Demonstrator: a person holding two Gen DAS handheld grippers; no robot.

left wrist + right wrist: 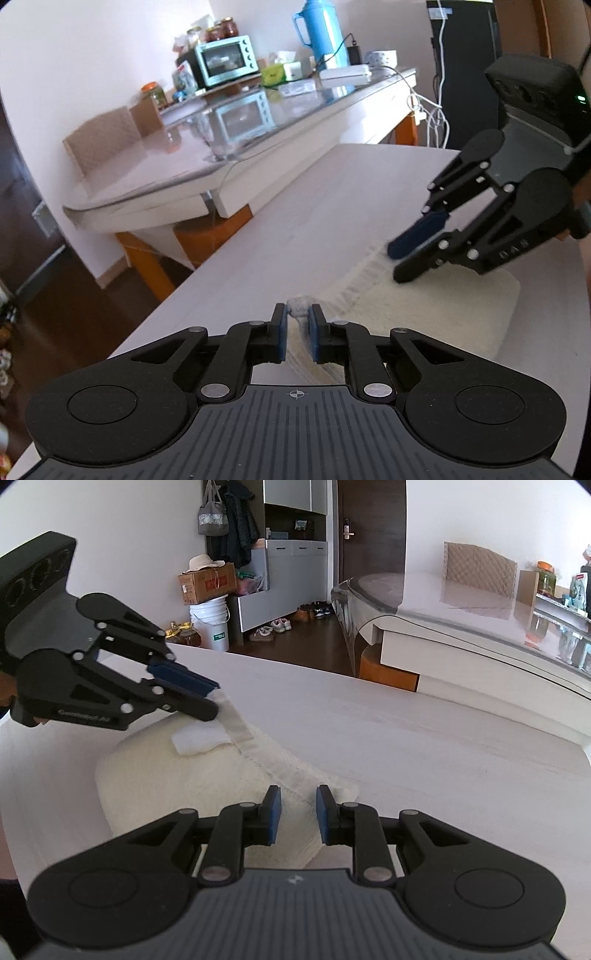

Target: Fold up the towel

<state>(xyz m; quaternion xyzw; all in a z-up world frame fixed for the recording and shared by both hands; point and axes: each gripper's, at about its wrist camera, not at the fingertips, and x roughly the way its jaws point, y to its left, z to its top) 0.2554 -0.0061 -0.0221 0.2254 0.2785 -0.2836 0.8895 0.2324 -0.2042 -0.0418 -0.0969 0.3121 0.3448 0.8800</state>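
Note:
A cream towel [424, 317] [177, 775] lies folded on the pale table [295, 221] [406, 738]. My left gripper [297, 314] [212, 698] is shut on one corner of the towel's banded edge. That corner is lifted off the pile, and a white strip hangs from the pads. My right gripper [298, 797] [393, 260] hovers low over the same edge further along. It is open, its blue pads [274, 812] on either side of the hem with a gap between them.
A glass-topped table [184, 155] [461, 602] stands close behind the pale one. It carries a teal oven [225, 59], a blue thermos [321, 29] and boxes. A quilted chair [99, 140] stands at its end. White cables [432, 114] hang off the far corner.

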